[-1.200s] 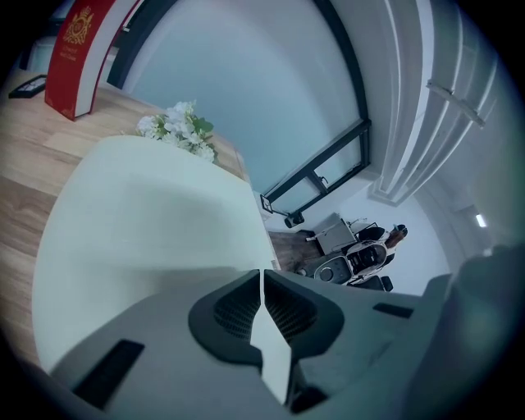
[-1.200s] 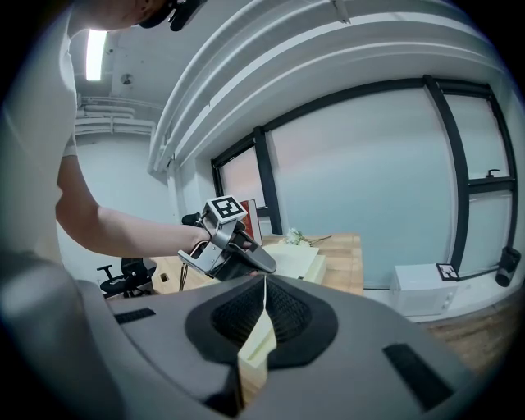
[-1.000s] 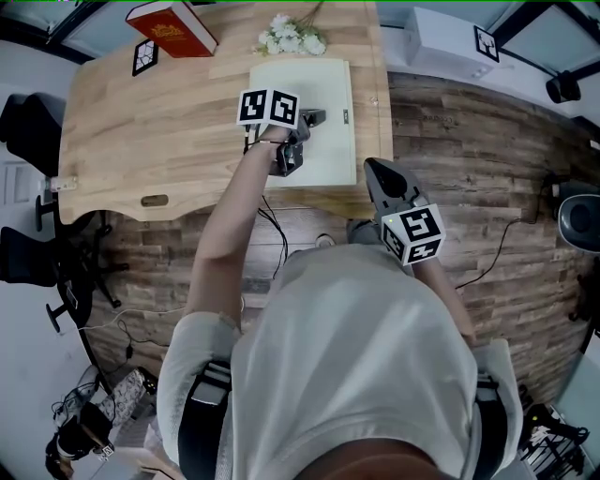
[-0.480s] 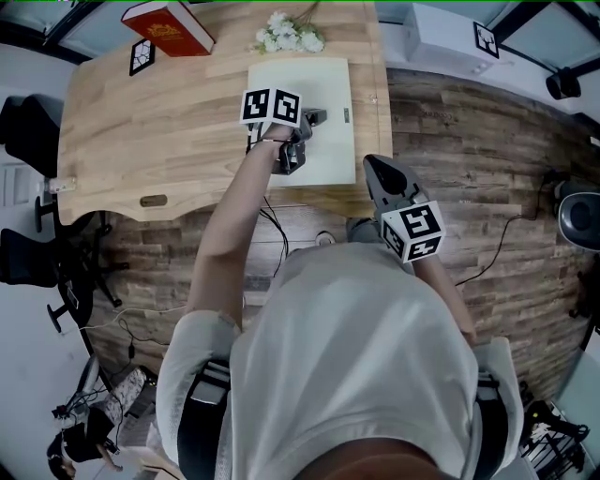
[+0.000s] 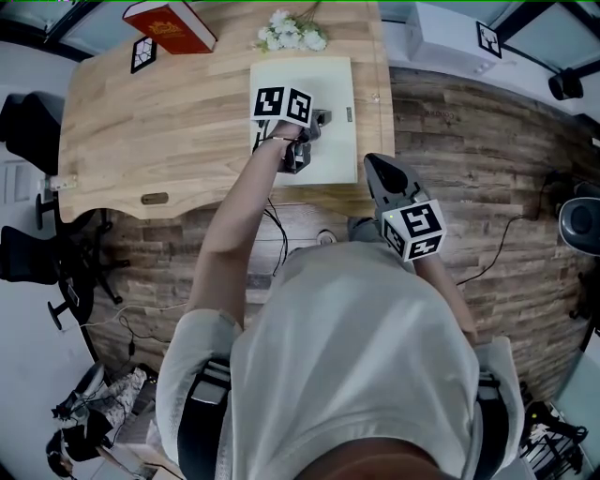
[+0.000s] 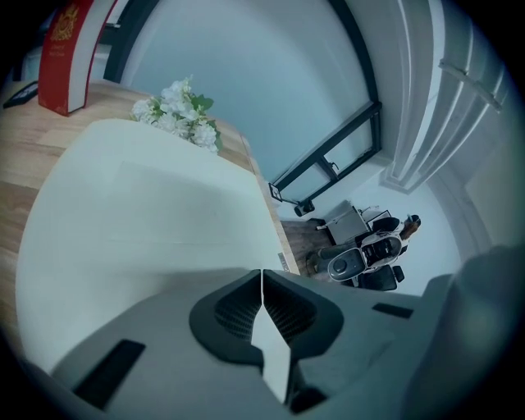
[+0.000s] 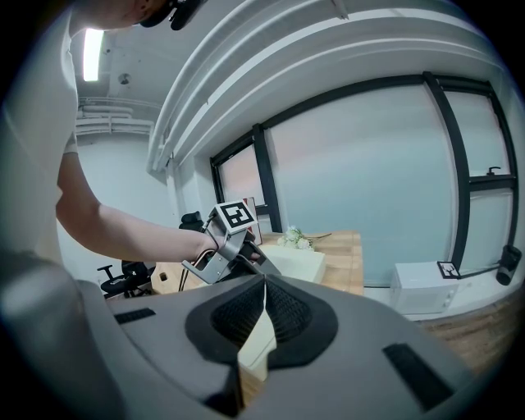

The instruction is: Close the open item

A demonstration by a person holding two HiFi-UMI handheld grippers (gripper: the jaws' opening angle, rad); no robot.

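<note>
Table (image 5: 141, 122), pale wood, takes up the far left of the head view. Cream box (image 5: 333, 94) lies flat on its right half, the long side running near to far. The lid looks down or nearly down; whether the seam has fully met I cannot tell.

Left gripper (image 6: 262, 283) is over the near part of the lid and tilted down at it, pads pressed together with nothing between them. My reading is that the closed tips serve as a pusher.

To do the step well: bear straight down on the lid, not across it, so the box does not skate toward the far edge. Work the pressure toward the free right edge, where a lid usually seats last, and check the seam before lifting off.

Right gripper (image 7: 264, 283) hangs off the table's near right corner, well apart from the box, also closed and empty. It could steady the near side if the box creeps.

Red book (image 5: 172, 26) sits at the far left. White flowers (image 5: 291, 36) lie just beyond the box's far end, so keep the push from nudging into them.
</note>
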